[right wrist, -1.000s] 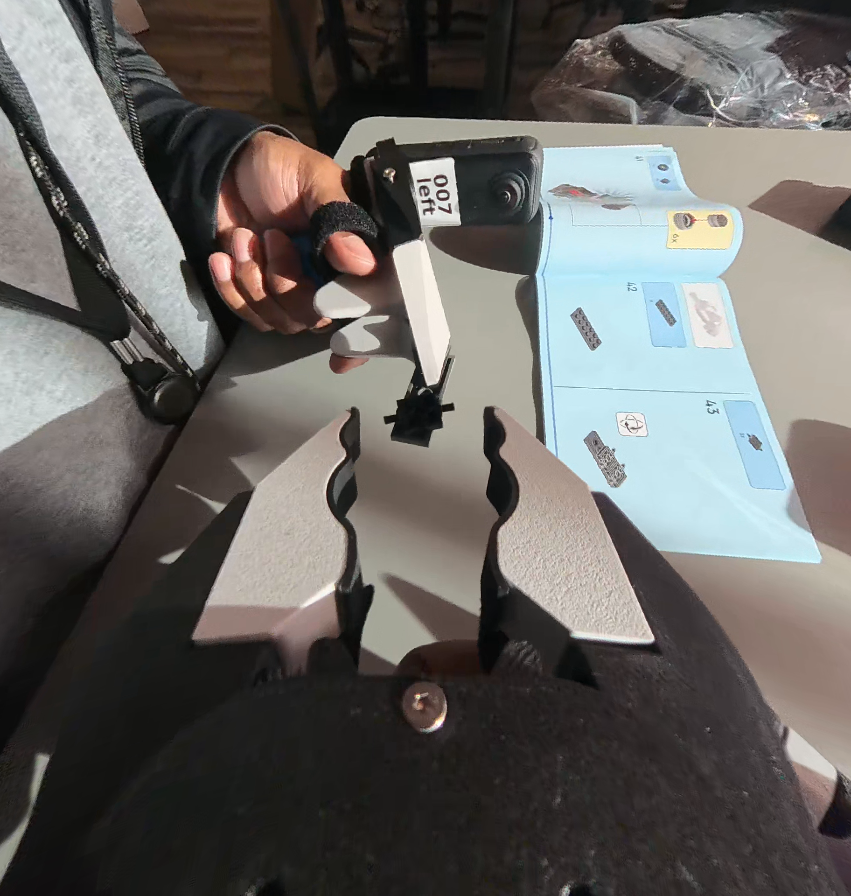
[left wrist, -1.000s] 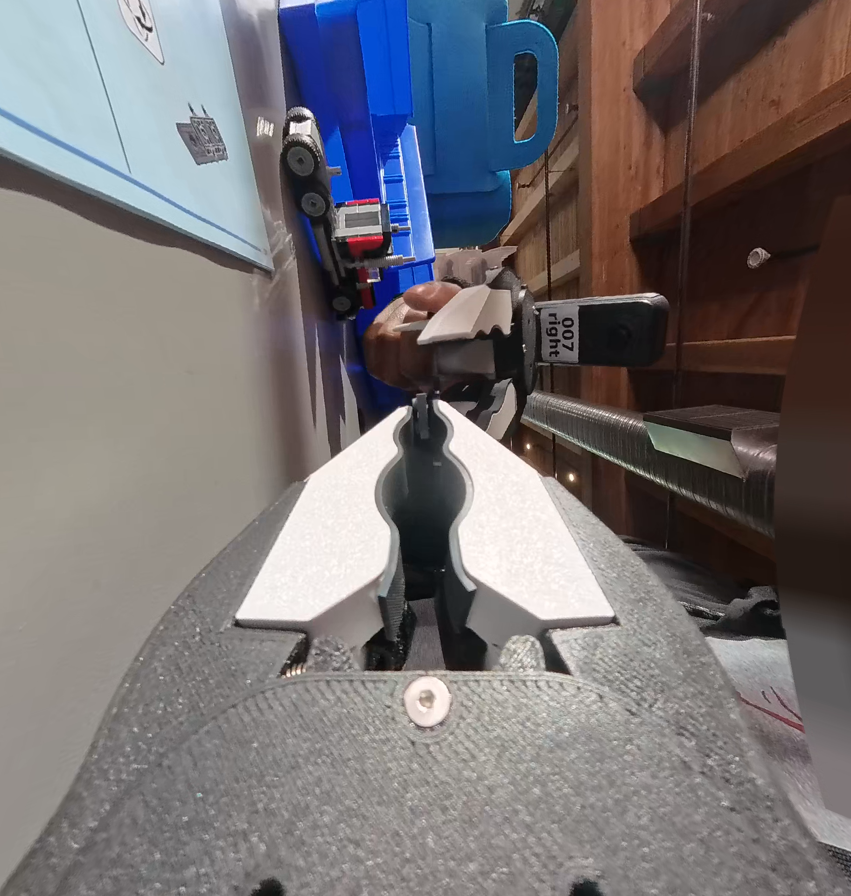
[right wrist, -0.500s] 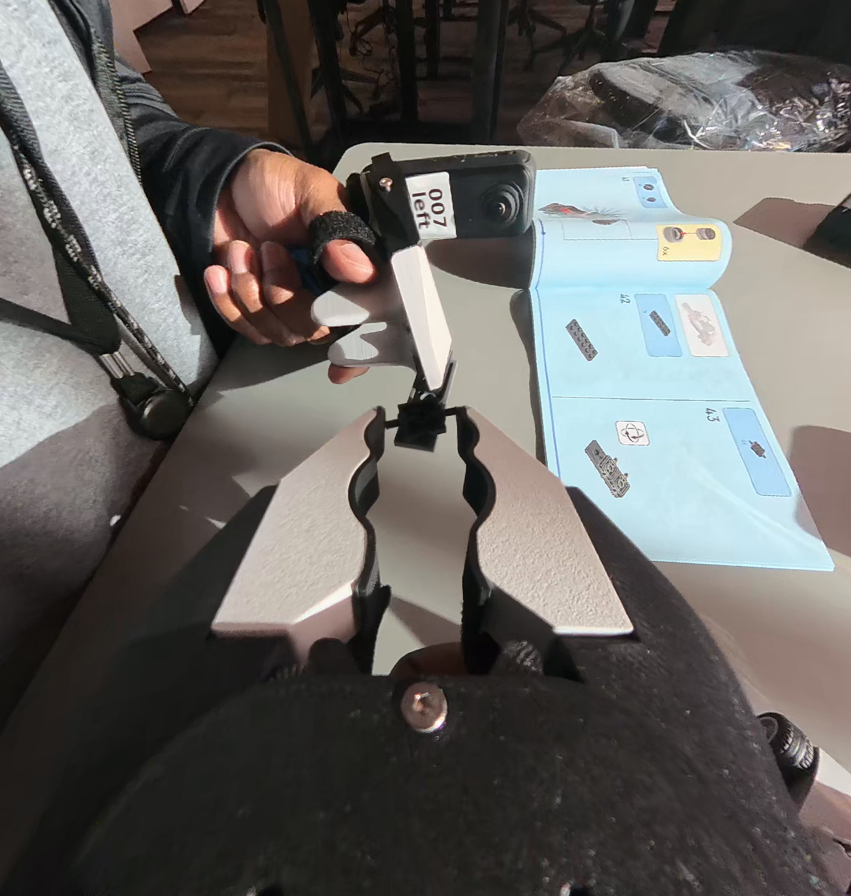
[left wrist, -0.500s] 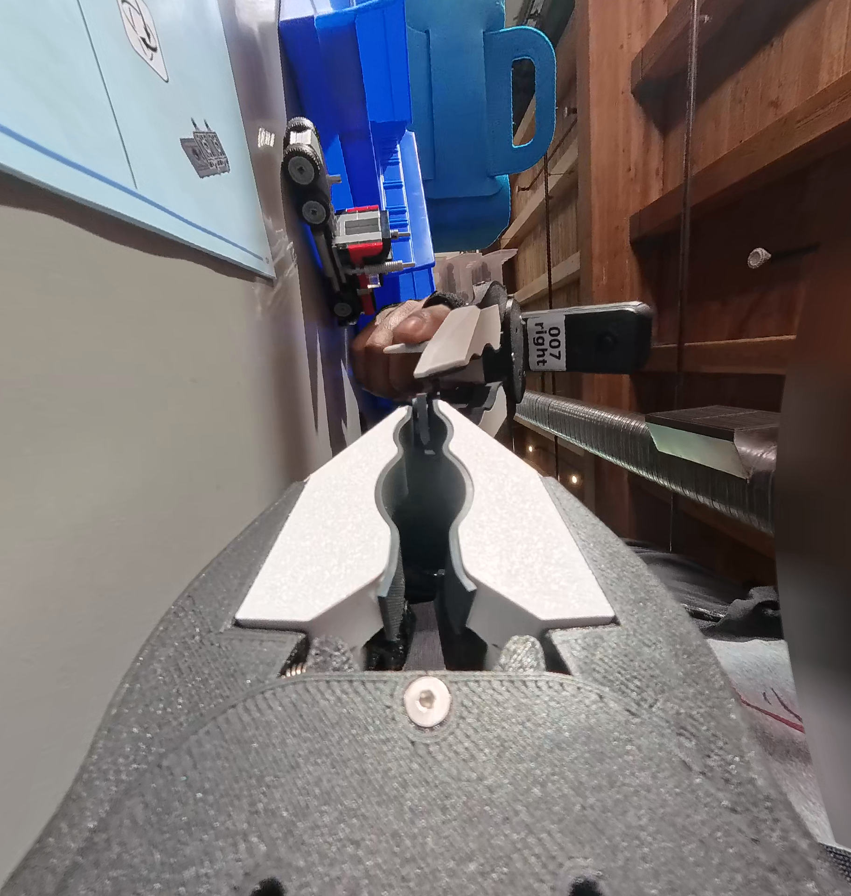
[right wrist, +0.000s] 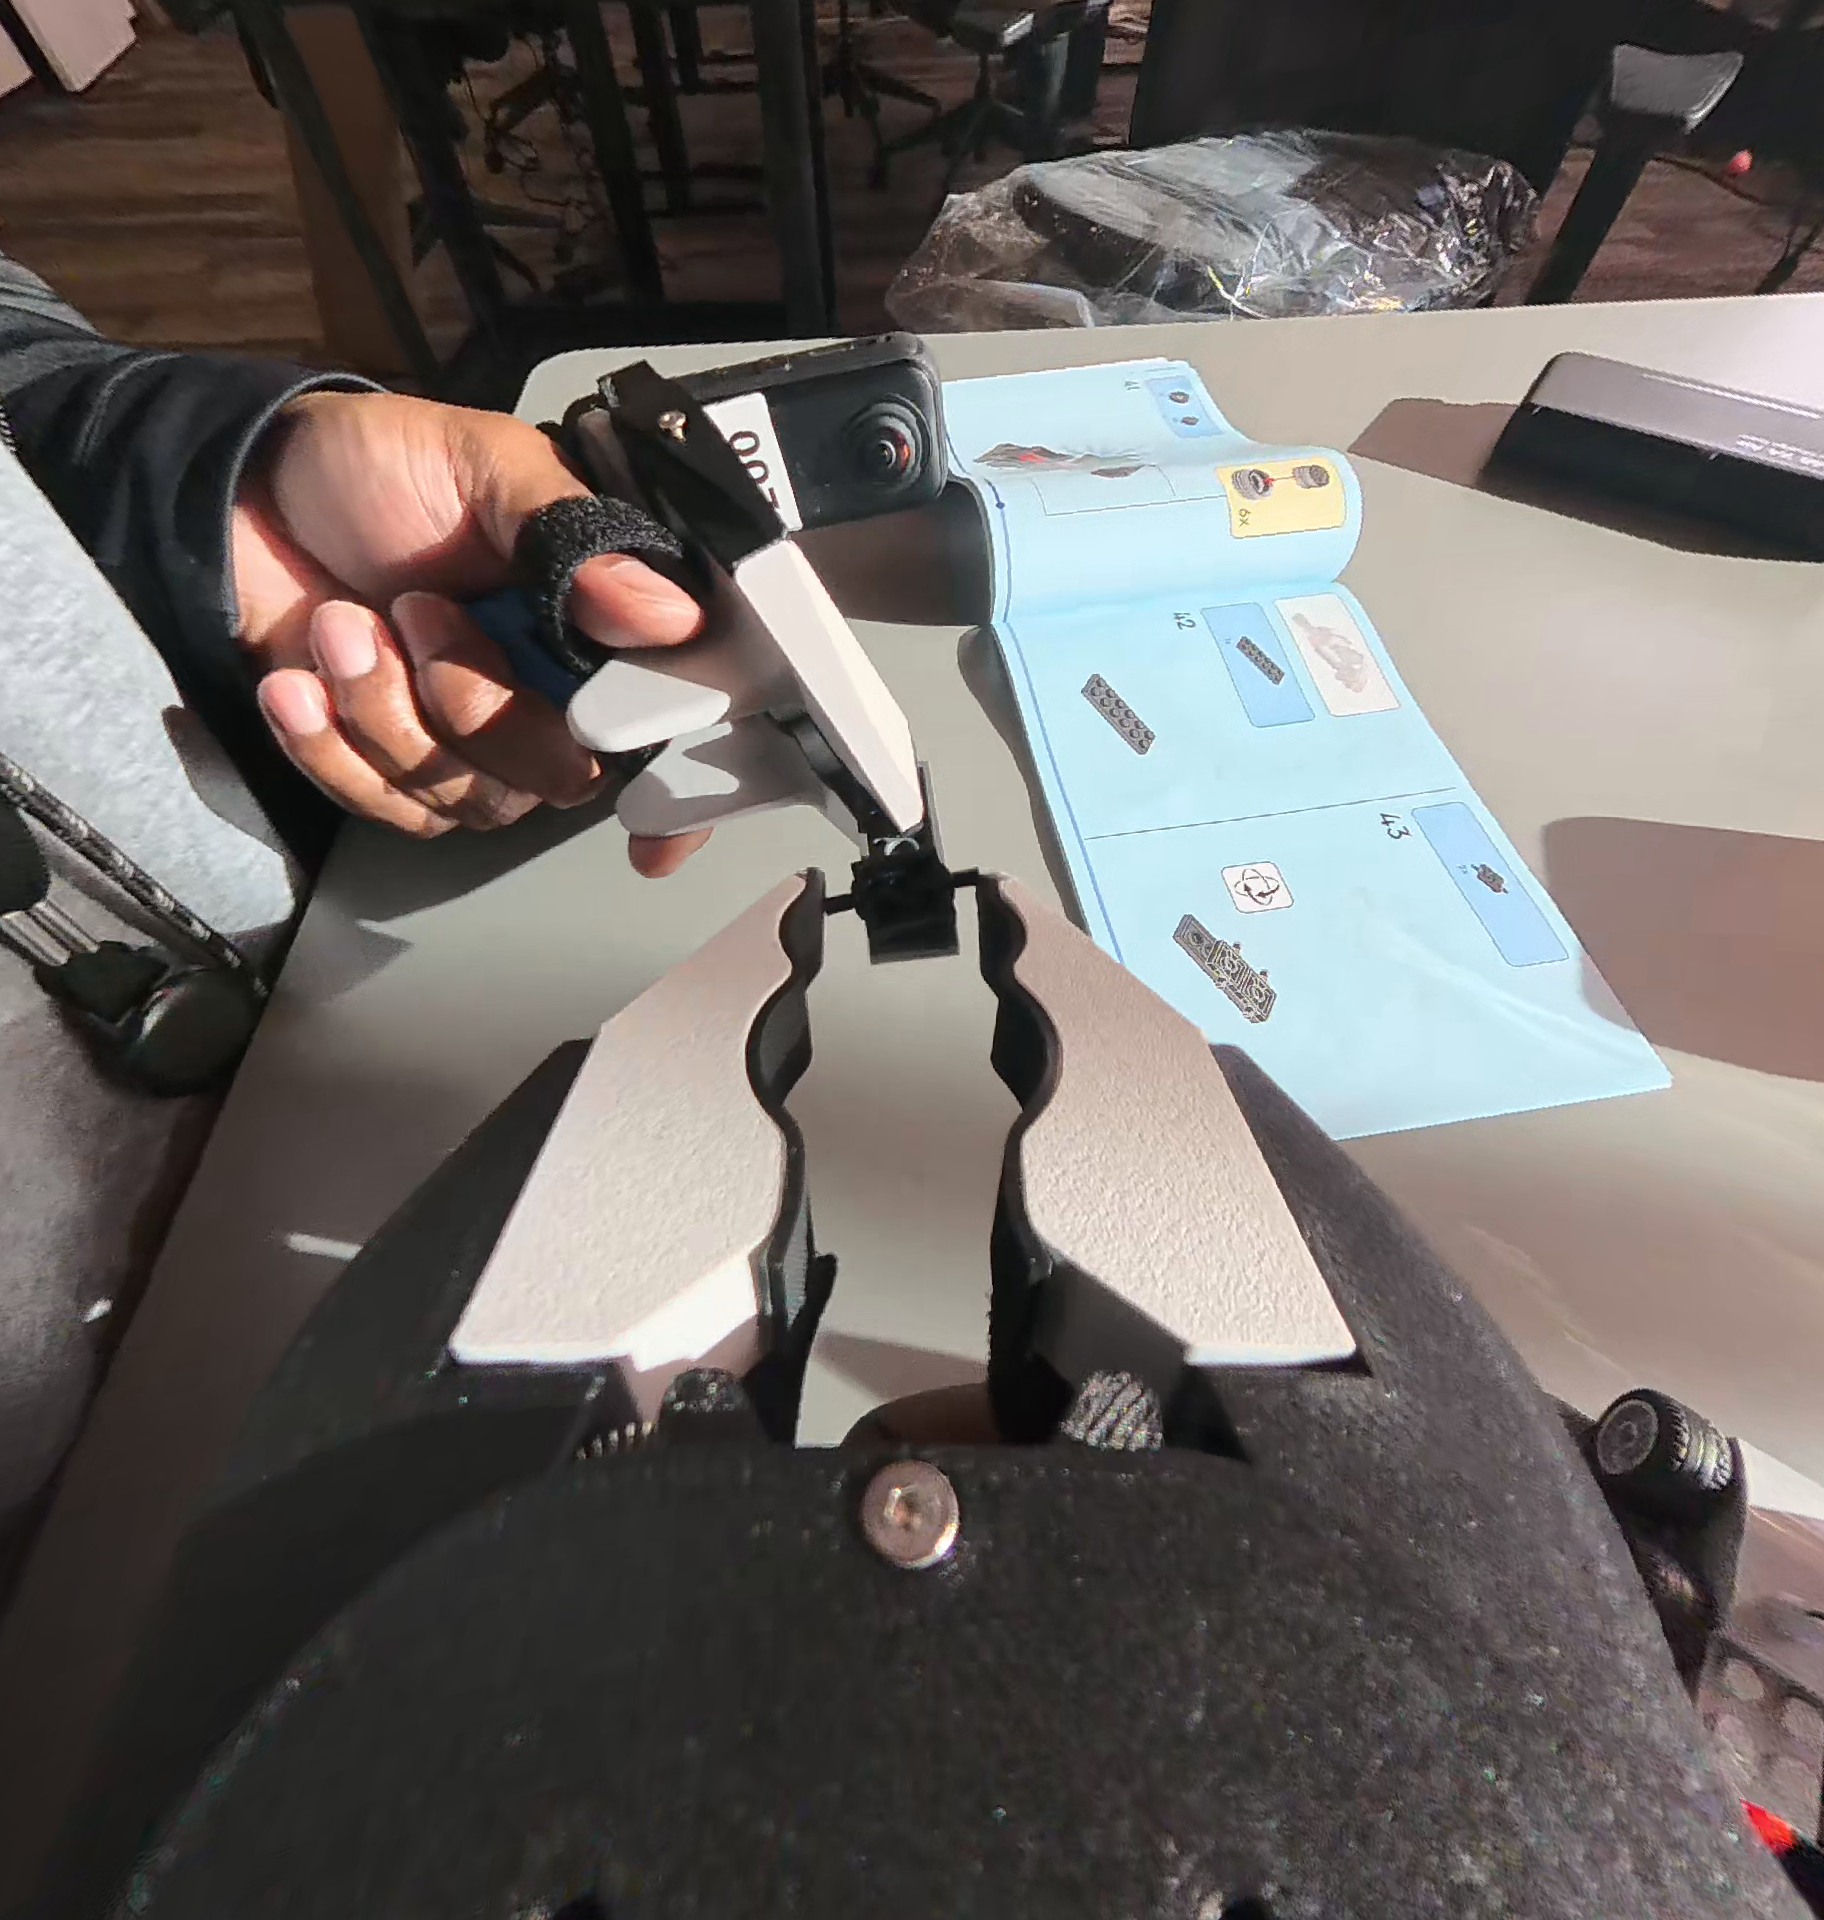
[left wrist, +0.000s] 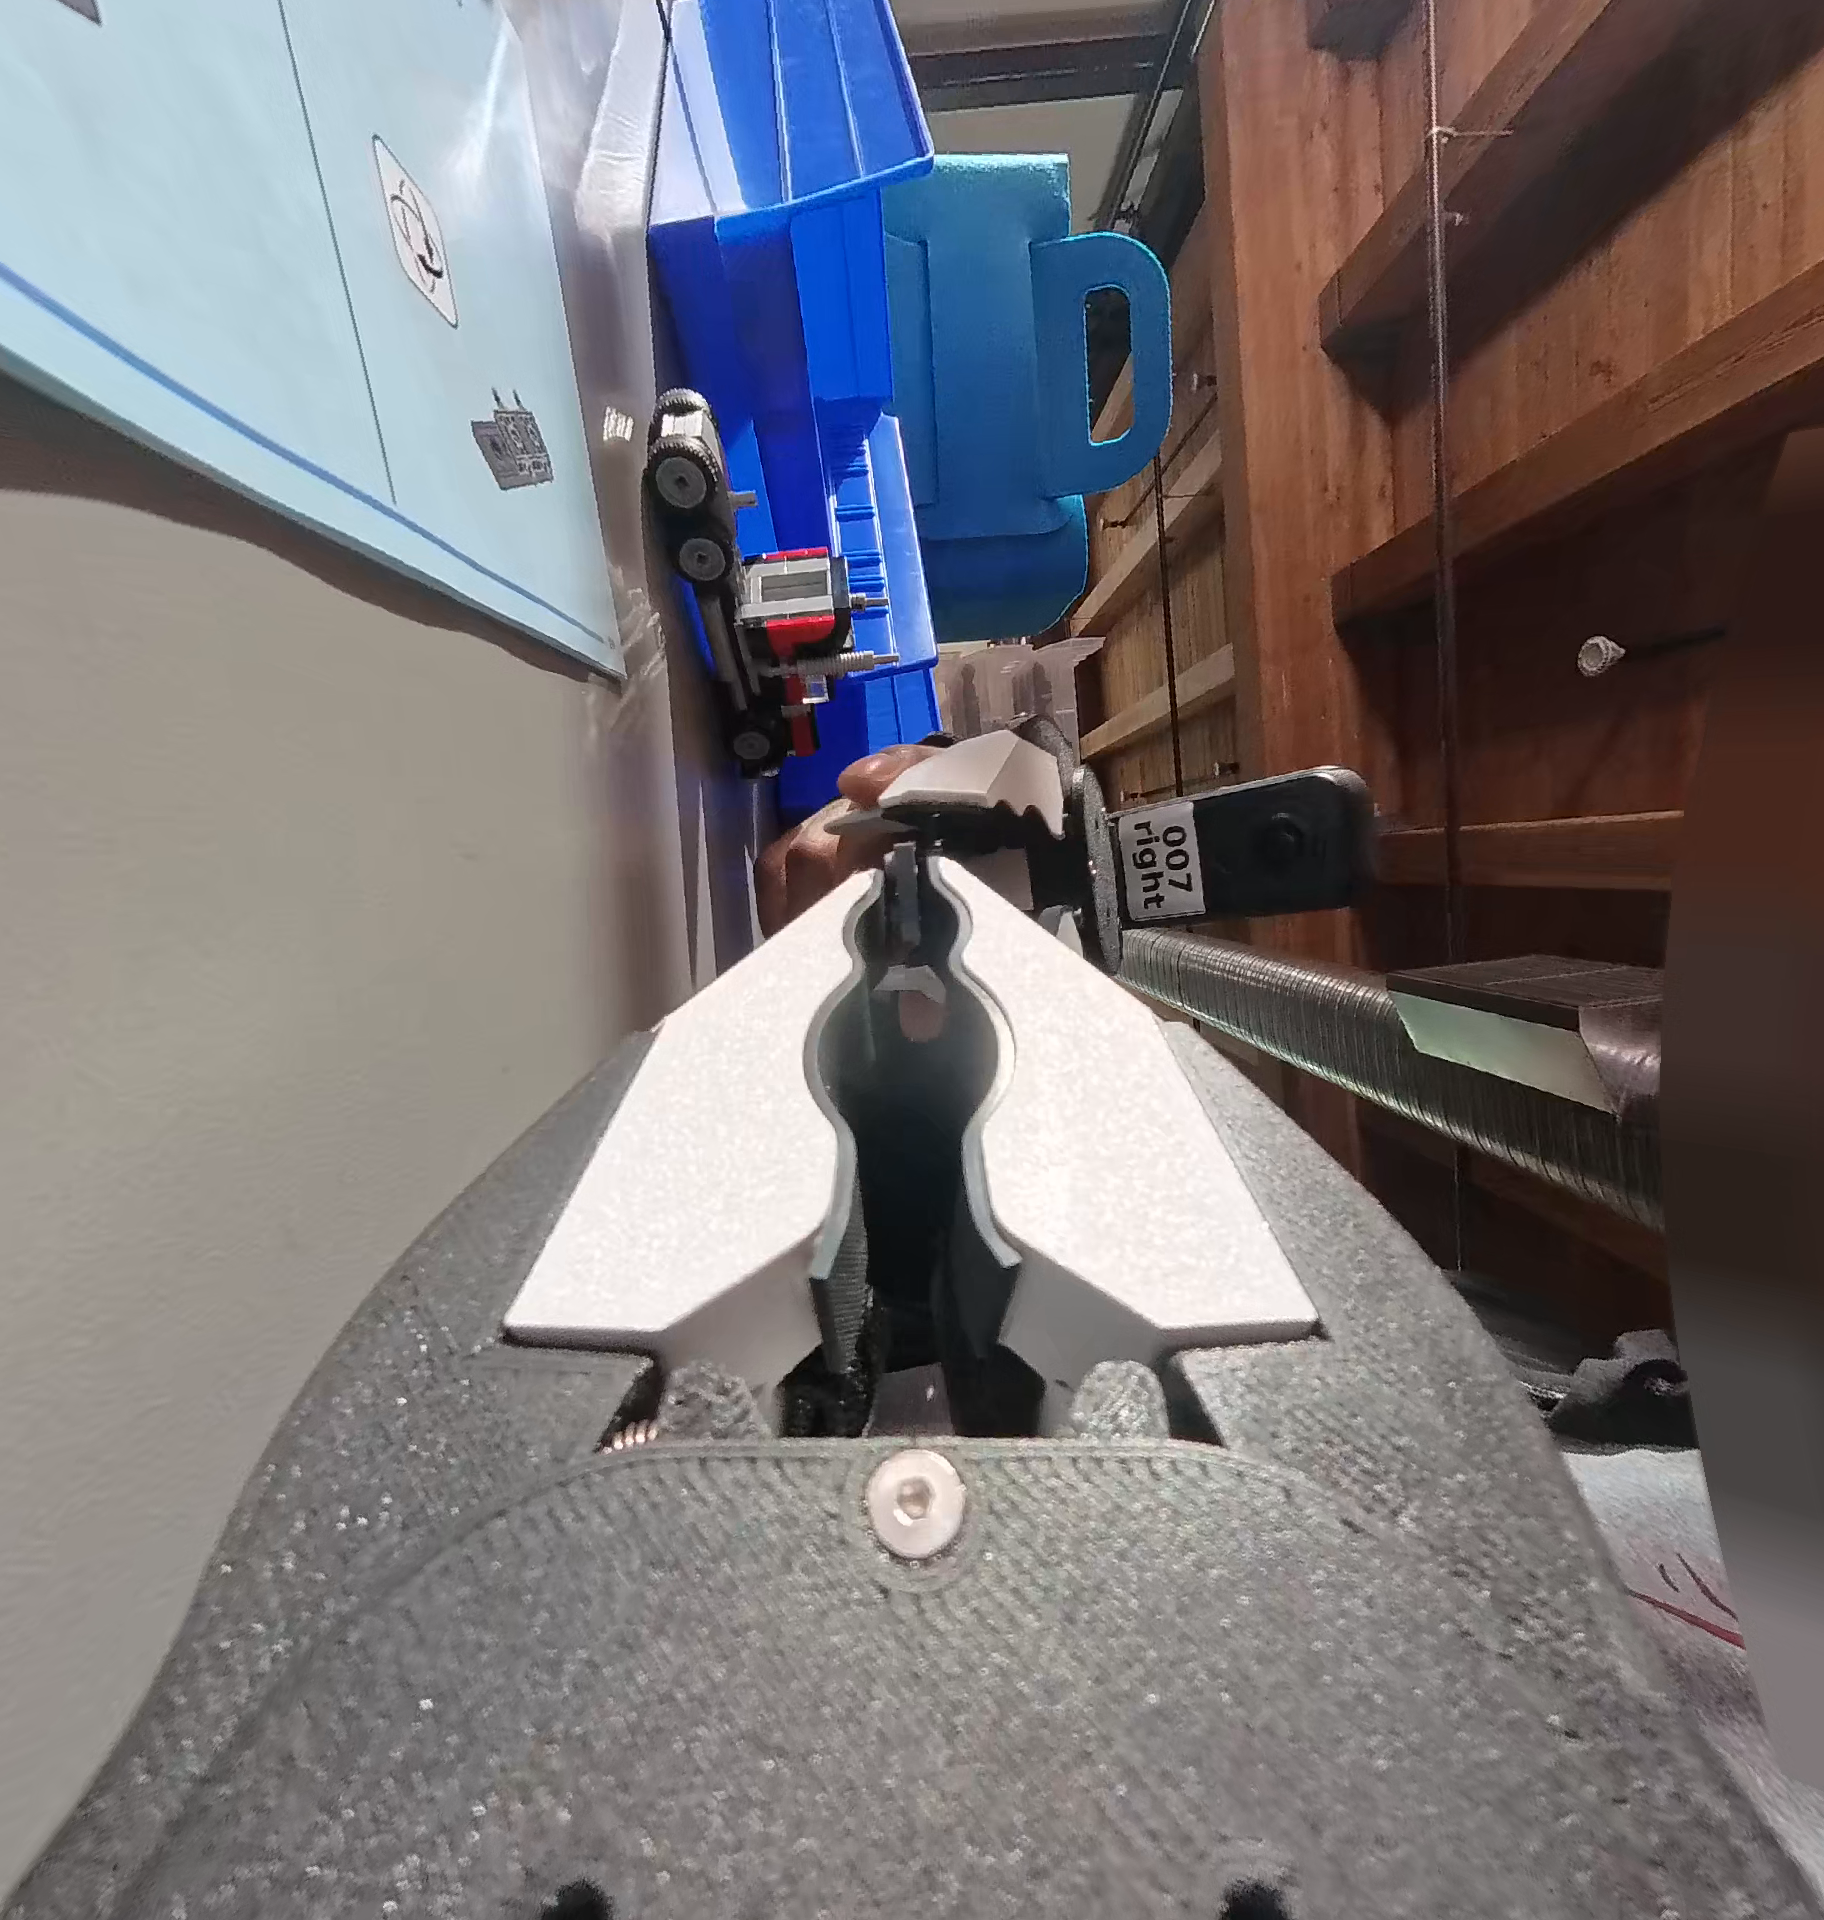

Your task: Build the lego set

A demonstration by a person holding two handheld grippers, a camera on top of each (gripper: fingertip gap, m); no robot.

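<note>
My left gripper (left wrist: 903,883) is shut on a small black lego piece (left wrist: 900,902) and holds it above the grey table (right wrist: 575,966). In the right wrist view the left gripper (right wrist: 892,821) comes in from the upper left, held in a hand. The black piece (right wrist: 903,920) hangs from its tips, with thin pins sticking out to both sides. My right gripper (right wrist: 903,899) has its fingertips closed against those two pins. It also shows in the left wrist view (left wrist: 934,821), just beyond my left fingertips. A partly built red, grey and black lego truck (left wrist: 757,613) stands on the table behind.
An open light-blue instruction booklet (right wrist: 1251,779) lies on the table to the right. Blue bins (left wrist: 814,312) stand behind the truck. A dark flat box (right wrist: 1697,457) lies at the far right. One truck wheel (right wrist: 1656,1444) shows beside my right gripper. The person's body is at the left. The tips of both grippers are at nearly the same place.
My right gripper has moved up to the black piece and narrowed from wide open until its fingertips touch the piece's side pins. My left gripper has kept hold of the piece.
</note>
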